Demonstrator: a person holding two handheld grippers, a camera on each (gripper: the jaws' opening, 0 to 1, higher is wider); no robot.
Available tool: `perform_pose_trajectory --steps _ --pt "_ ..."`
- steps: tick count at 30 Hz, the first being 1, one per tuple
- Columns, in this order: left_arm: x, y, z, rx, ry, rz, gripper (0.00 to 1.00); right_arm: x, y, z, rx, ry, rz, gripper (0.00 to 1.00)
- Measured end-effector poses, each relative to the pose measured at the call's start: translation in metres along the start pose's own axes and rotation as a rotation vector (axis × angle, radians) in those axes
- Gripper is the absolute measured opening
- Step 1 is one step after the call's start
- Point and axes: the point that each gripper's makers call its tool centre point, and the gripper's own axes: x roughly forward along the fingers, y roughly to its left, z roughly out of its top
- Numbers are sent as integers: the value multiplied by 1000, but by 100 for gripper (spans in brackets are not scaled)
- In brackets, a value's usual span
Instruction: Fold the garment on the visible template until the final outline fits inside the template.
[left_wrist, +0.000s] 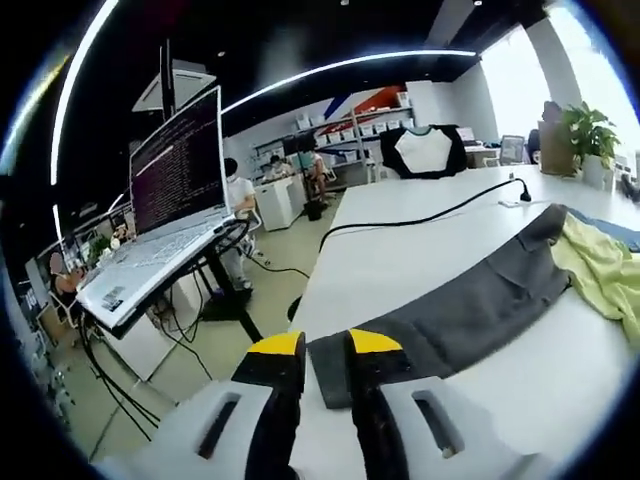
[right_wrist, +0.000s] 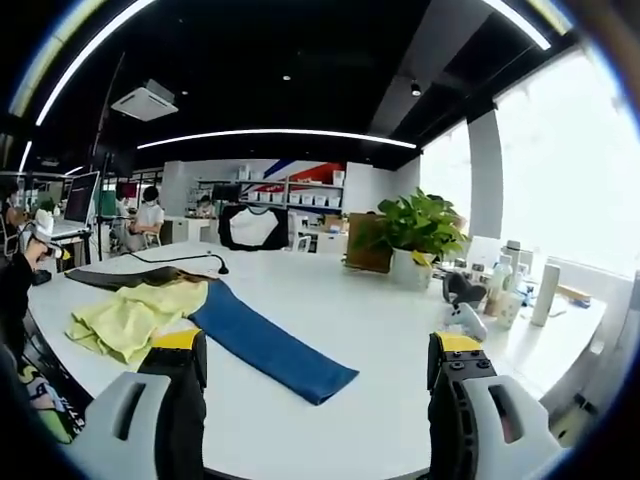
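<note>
At the lower centre of the left gripper view, the grey garment's (left_wrist: 470, 300) corner lies between the left gripper's (left_wrist: 325, 345) nearly closed jaws, apparently clamped for lifting into a fold. It stretches right toward a yellow cloth (left_wrist: 600, 270) on the white table (left_wrist: 400, 230). The right gripper (right_wrist: 320, 350) hangs wide apart, empty, above a blue cloth (right_wrist: 265, 345).

The right gripper (right_wrist: 315, 365) hangs with jaws wide apart over the white table (right_wrist: 400, 330). A yellow garment (right_wrist: 130, 315) lies beside a blue cloth (right_wrist: 265, 345).
</note>
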Motion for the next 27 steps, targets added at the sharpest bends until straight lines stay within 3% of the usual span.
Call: perform_pose_trajectory --steps 2,12,16,21,24,27 --pt "2 -19 3 18 7 -70 19 0 0 0 1 0 -2 94" --pt "5 -81 46 110 -87 -255 25 -3 -1 2 3 1 -4 94" --pt "4 -100 63 177 -115 -285 28 -4 -2 3 3 0 -6 94" --pt "-2 -127 84 145 -151 -377 32 -5 -5 5 8 -4 -16 94" --pt "-2 -139 93 195 -168 -393 42 -5 -5 5 9 -3 -17 94" --pt "-4 -152 106 190 -191 -428 55 -4 -3 5 6 -1 -13 94"
